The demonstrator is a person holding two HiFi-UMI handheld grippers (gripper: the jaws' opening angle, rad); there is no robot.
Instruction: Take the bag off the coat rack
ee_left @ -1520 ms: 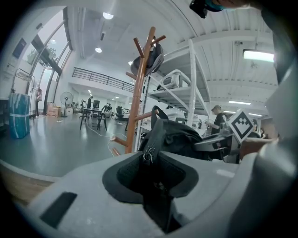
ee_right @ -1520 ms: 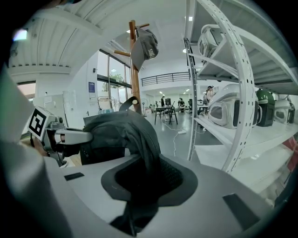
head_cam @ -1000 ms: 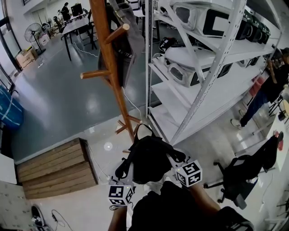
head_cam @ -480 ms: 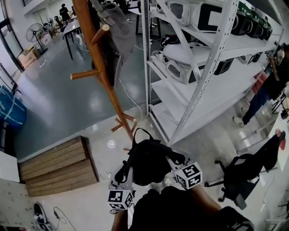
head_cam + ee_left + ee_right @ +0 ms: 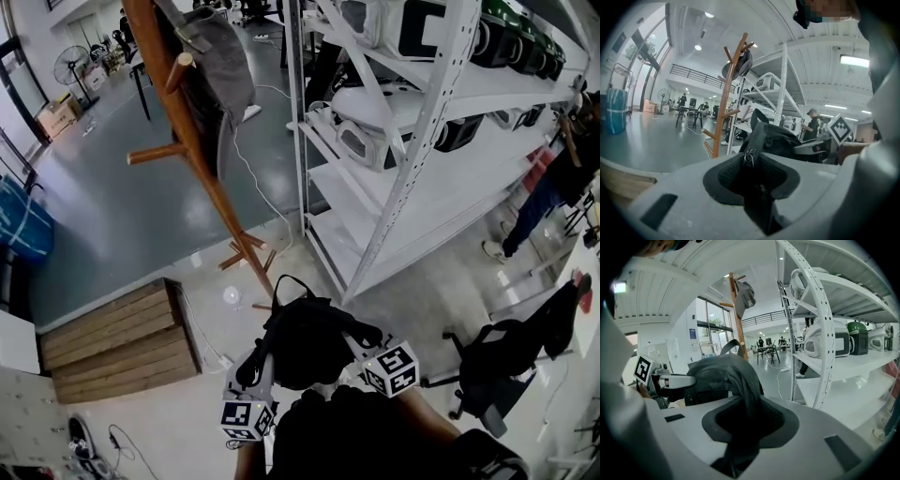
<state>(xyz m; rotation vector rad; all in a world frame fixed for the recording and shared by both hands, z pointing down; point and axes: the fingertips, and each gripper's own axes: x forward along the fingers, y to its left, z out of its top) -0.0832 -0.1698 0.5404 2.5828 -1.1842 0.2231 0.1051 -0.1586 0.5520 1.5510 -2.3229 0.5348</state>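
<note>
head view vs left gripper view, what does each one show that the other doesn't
Only the head view: the black chair and the marker cube on the left gripper.
Only the left gripper view: the zipper pull pinched at that gripper's jaws, and the ceiling lights.
Both: the black bag, clear of the coat rack, and the white shelving.

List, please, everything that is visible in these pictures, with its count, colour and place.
bag: one, black, held between both grippers, off the coat rack
coat rack: one, brown wood, upper left
cloth item: one, grey, hanging on the coat rack
shelving: one, white metal, right of the coat rack
wooden platform: one, brown, on the floor at left
office chair: one, black, lower right
left gripper: one, pale grey, shut on the bag
right gripper: one, pale grey, shut on the bag
</note>
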